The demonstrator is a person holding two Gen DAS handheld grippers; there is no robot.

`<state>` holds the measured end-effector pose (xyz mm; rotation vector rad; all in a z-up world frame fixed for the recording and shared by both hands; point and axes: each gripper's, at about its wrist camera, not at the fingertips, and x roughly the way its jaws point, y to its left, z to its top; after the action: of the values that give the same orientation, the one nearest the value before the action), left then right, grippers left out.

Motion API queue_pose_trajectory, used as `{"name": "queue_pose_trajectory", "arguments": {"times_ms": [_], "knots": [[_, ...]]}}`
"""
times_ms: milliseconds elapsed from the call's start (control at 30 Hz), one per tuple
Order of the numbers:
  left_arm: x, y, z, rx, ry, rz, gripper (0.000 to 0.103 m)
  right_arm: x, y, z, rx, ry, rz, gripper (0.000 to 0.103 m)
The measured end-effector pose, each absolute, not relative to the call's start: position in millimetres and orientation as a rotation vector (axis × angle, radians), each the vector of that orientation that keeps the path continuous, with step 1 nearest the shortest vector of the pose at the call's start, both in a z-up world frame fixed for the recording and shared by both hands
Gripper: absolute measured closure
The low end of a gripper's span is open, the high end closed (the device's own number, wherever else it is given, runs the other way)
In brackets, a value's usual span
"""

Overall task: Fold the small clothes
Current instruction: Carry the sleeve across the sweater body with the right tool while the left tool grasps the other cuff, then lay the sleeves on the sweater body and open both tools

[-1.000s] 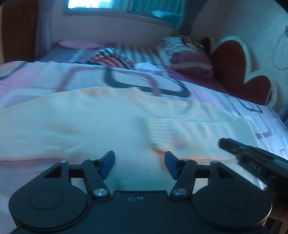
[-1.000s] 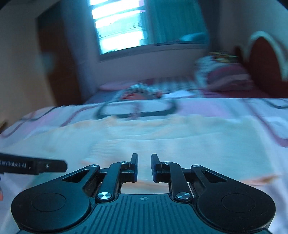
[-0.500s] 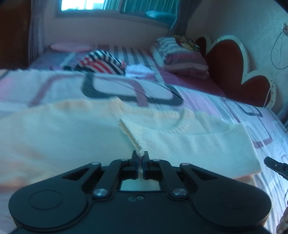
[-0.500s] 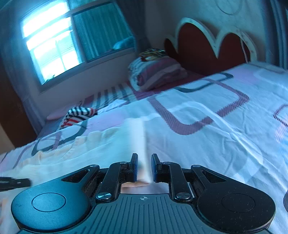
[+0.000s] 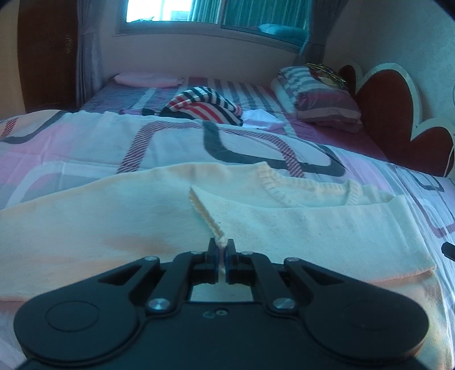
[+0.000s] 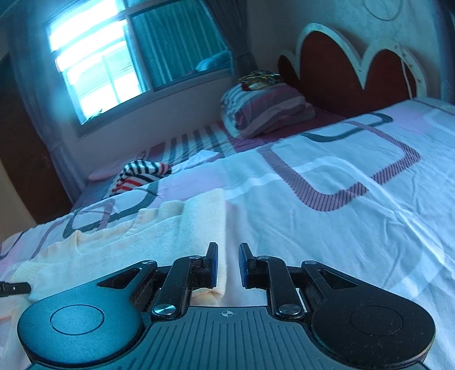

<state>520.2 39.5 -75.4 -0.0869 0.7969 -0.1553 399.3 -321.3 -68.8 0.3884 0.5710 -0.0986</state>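
Left wrist view: the left gripper (image 5: pixel 221 250) fills the bottom of the frame, its jaws pinched tight on the ribbed cuff (image 5: pixel 205 214) of a cream sweater (image 5: pixel 85 222). The cuff runs up from the fingertips toward the middle of the frame, its sleeve folded across the body of the sweater, which lies flat on the bedspread (image 5: pixel 176 142) across the lower half of the picture. The ribbed neckline (image 5: pixel 273 187) sits right of centre. At the right edge, a dark tip of the right gripper (image 5: pixel 449 252) pokes in. Farther up, a striped garment (image 5: pixel 204 106) lies crumpled above centre, a white cloth (image 5: pixel 263 118) just right of it, a striped pillow (image 5: pixel 318 99) at upper right before the red headboard (image 5: pixel 398 113), and a window (image 5: pixel 216 11) along the top.

Right wrist view: the right gripper (image 6: pixel 228 264) has its jaws parted, holding nothing; the folded edge of the sweater (image 6: pixel 136 247) lies under and beside its left finger, stretching to the lower left. The bare bedspread (image 6: pixel 341 199) spreads to the right. The striped garment (image 6: pixel 142 176) lies at middle left, the pillow (image 6: pixel 267 111) above centre, and the headboard (image 6: pixel 341 74) at upper right. No containers are visible in either view.
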Motion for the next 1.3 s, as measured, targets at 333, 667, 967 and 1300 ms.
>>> {"name": "queue_pose_trajectory", "arguments": {"times_ms": [333, 667, 967, 1300], "knots": [[522, 38, -96, -0.028, 0.821, -0.147, 0.095, 423, -295, -92, 0.270, 0.716, -0.011, 0.103], [520, 10, -76, 0.075, 0.701, -0.177, 0.043, 454, -284, -71, 0.318, 0.625, 0.069, 0.103], [542, -2, -103, 0.058, 0.748, -0.155, 0.041, 505, -216, -84, 0.139, 0.658, 0.327, 0.103], [543, 6, -105, 0.089, 0.722, -0.140, 0.040, 546, -344, -100, 0.328, 0.725, -0.017, 0.103]]}}
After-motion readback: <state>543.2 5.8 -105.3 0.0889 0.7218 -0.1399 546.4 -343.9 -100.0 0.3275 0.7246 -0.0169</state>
